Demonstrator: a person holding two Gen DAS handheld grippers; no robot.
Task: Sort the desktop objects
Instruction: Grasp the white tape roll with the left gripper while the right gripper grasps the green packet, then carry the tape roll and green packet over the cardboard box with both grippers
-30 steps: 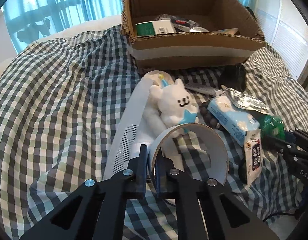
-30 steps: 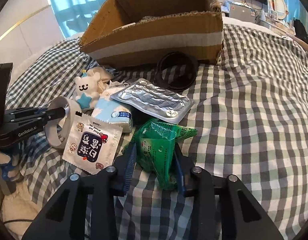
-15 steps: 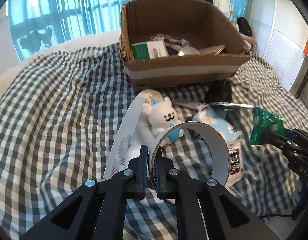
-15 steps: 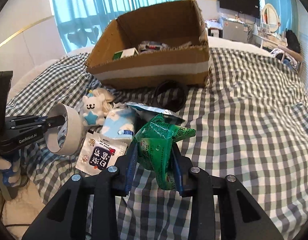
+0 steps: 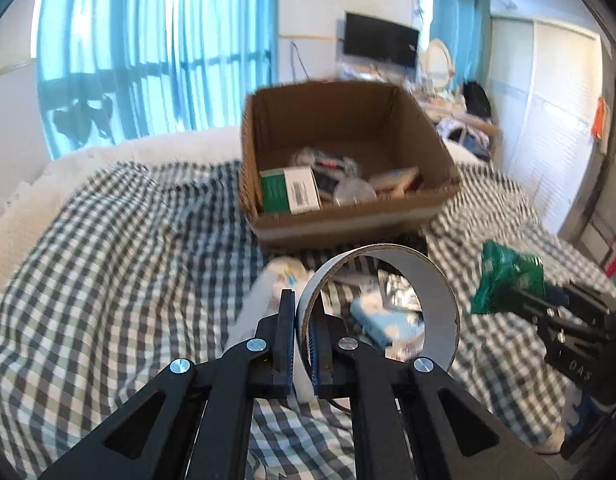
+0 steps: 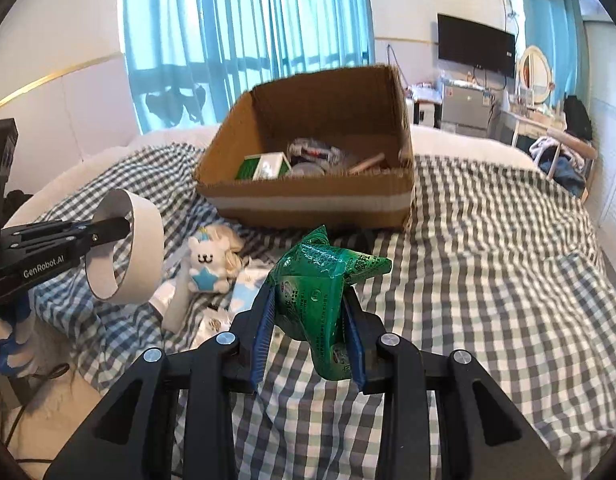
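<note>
While both hang above the checked blanket (image 6: 488,240), left gripper (image 5: 303,320) pinching white tape ring (image 5: 436,300), right gripper (image 6: 308,328) clamping crumpled green foil packet (image 6: 320,280), brown cardboard box (image 6: 308,204) w/ items behind.

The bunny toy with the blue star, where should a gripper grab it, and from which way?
Grip the bunny toy across its round white head, coming down from above with one finger at each side. It sits upright on the checked cloth with its face toward the camera, so the head is the highest, least crowded part. Packets crowd its right side, and the left gripper, holding the tape ring, hangs close by.
</note>
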